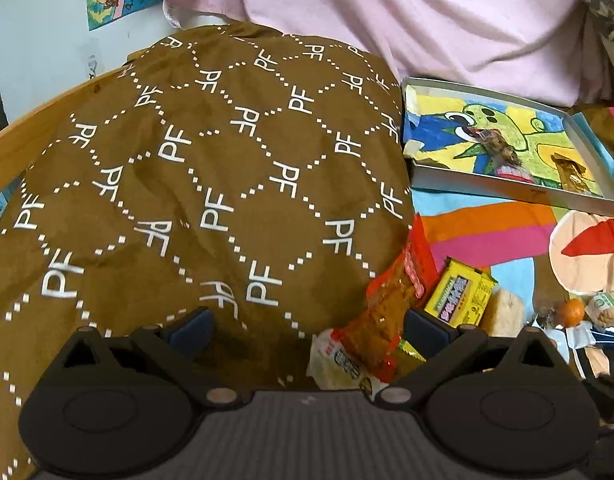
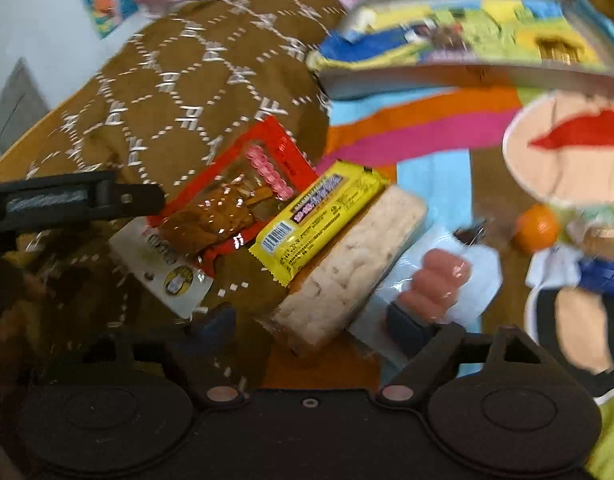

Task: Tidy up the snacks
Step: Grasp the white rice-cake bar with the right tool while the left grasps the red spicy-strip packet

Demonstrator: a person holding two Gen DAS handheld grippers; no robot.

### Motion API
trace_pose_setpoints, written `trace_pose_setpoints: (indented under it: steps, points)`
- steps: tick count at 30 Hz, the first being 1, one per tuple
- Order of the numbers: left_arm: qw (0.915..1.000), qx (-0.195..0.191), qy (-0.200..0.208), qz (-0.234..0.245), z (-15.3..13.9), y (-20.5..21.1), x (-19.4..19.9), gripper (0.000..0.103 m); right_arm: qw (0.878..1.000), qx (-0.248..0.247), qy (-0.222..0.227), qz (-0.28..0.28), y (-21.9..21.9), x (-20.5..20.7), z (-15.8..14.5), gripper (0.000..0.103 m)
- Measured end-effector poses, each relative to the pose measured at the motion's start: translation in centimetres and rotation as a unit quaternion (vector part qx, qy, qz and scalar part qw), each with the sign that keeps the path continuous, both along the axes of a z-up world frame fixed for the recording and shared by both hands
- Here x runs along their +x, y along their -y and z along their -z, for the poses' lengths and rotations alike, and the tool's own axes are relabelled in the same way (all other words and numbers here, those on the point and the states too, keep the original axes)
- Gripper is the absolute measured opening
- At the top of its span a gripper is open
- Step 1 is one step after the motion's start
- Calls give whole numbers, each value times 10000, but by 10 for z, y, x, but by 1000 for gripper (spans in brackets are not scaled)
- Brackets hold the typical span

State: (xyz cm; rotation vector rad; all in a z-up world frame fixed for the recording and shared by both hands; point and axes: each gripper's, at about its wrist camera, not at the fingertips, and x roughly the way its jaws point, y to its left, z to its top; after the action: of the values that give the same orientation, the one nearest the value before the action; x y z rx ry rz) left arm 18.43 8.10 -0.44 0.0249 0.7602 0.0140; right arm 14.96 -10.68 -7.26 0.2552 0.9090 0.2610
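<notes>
A pile of snacks lies at the edge of a brown patterned cloth (image 1: 211, 184). In the right wrist view my right gripper (image 2: 313, 320) is open, with the near end of a pale rice-cracker bar (image 2: 347, 264) between its fingers. A pink sausage packet (image 2: 439, 280) touches the right finger. A yellow bar (image 2: 319, 220), a red packet (image 2: 235, 200) and a white packet (image 2: 163, 268) lie beside it. My left gripper (image 1: 309, 326) is open over the cloth. The red packet (image 1: 387, 316) sits just inside its right finger, above the white packet (image 1: 339, 364). The yellow bar (image 1: 459, 296) lies further right.
A shallow box (image 1: 519, 196) lined with a child's drawing sits at the back right, with two snacks (image 1: 503, 152) inside. A small orange (image 1: 571, 312) lies to the right on a colourful mat (image 1: 487, 232). Pink fabric (image 1: 427, 12) hangs behind. The right wrist view is motion-blurred.
</notes>
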Motion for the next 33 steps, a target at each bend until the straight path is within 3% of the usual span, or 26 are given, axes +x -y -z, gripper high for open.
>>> trace_pose_setpoints:
  steps: [3, 6, 15, 18, 21, 26, 33]
  points:
    - [10000, 19, 16, 65, 2, -1, 3, 103, 9996, -6, -205, 186, -6, 10, 7, 70]
    - [9997, 147, 30, 177, 5, 2, 6, 103, 9993, -57, -269, 240, -8, 11, 16, 66]
    - [9925, 920, 100, 797, 21, 25, 0, 103, 9965, -785, -227, -183, 22, -3, 7, 43]
    - [9848, 1314, 143, 1128, 28, 38, -8, 103, 9933, -1015, -207, -521, 31, -6, 1, 42]
    - [9707, 1882, 232, 1477, 40, 54, -16, 103, 9887, -1221, -111, -864, 35, -12, -1, 42]
    - [9446, 2728, 334, 1797, 64, 74, -19, 103, 9939, -755, -190, -784, 45, -13, 3, 42]
    - [9366, 2953, 327, 1859, 76, 80, -12, 101, 9949, -571, -169, -812, 42, -7, 5, 43]
